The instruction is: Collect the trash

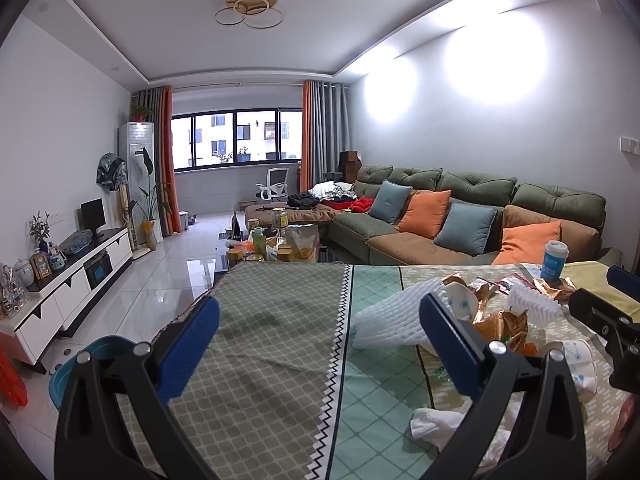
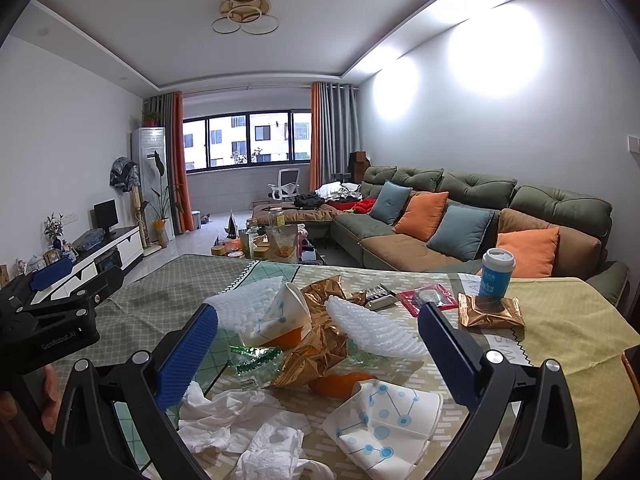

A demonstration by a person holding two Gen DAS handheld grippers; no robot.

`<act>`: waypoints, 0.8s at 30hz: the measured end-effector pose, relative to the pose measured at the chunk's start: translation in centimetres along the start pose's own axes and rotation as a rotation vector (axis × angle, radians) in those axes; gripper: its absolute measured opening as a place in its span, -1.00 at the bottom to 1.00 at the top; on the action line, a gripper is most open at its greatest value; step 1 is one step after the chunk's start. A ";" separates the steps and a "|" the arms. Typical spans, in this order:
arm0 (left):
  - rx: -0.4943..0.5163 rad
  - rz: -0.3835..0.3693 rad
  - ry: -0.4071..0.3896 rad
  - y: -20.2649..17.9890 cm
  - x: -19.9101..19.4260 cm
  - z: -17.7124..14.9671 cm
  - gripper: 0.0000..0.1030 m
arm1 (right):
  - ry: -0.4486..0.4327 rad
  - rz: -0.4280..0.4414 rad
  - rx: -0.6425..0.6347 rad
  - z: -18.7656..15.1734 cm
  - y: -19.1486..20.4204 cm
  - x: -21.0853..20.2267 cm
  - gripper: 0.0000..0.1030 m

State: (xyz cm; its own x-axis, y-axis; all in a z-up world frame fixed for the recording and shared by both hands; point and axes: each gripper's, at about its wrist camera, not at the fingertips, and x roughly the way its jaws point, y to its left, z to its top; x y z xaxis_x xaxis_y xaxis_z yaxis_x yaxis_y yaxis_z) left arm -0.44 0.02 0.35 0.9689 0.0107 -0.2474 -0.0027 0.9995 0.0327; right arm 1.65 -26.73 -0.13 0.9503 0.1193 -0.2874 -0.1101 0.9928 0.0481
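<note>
I hold my left gripper [image 1: 320, 332] with its 2 blue pads spread wide over the bare green part of the tablecloth [image 1: 260, 320], nothing between them. My right gripper [image 2: 318, 336] is just as wide apart and empty, hanging above the trash heap.

I use the blue cup with the white lid [image 2: 496, 276] as my landmark. It stands upright on a flat gold wrapper [image 2: 490, 314]; there is white writing on its blue sleeve, but I cannot read it. Just left of the cup lies a red packet [image 2: 428, 298], flat on the cloth. Further left of it, a white foam net sleeve [image 2: 372, 330] lies with its long axis running from the far left down toward the near right. Beside that, a crushed paper cup [image 2: 280, 316] lies on its side, its mouth turned toward me and orange showing inside. A crumpled gold bag [image 2: 320, 344] sits between these 2. A second foam net [image 2: 244, 300] lies behind the crushed cup.

Nearer to me than the blue cup, a flattened white paper cup with a blue dot-and-line print [image 2: 384, 424] lies with its long axis pointing left to right. Crumpled white tissues [image 2: 240, 428] lie to its left, and a green-edged clear wrapper [image 2: 256, 360] sits just beyond them.

On the cloth right of the heap I can read only part of a word, "WIS". My left gripper's body, seen from the right wrist, reads "GenRobot.AI".
</note>
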 end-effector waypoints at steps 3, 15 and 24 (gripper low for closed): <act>0.000 0.002 0.001 0.0 0.0 0.0 0.94 | -0.001 -0.002 -0.001 0.0 0.0 0.0 0.93; -0.001 0.002 0.003 -0.1 0.2 0.0 0.94 | -0.003 -0.002 0.002 0.1 0.1 0.0 0.93; -0.001 0.000 0.003 -0.1 0.2 0.0 0.94 | -0.004 0.001 0.003 0.1 0.0 -0.1 0.93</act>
State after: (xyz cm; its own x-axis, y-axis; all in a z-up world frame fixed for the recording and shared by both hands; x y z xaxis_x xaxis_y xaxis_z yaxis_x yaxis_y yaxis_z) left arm -0.26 -0.07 0.29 0.9680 0.0107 -0.2507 -0.0027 0.9995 0.0321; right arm 1.57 -26.70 0.05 0.9514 0.1203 -0.2834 -0.1103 0.9926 0.0512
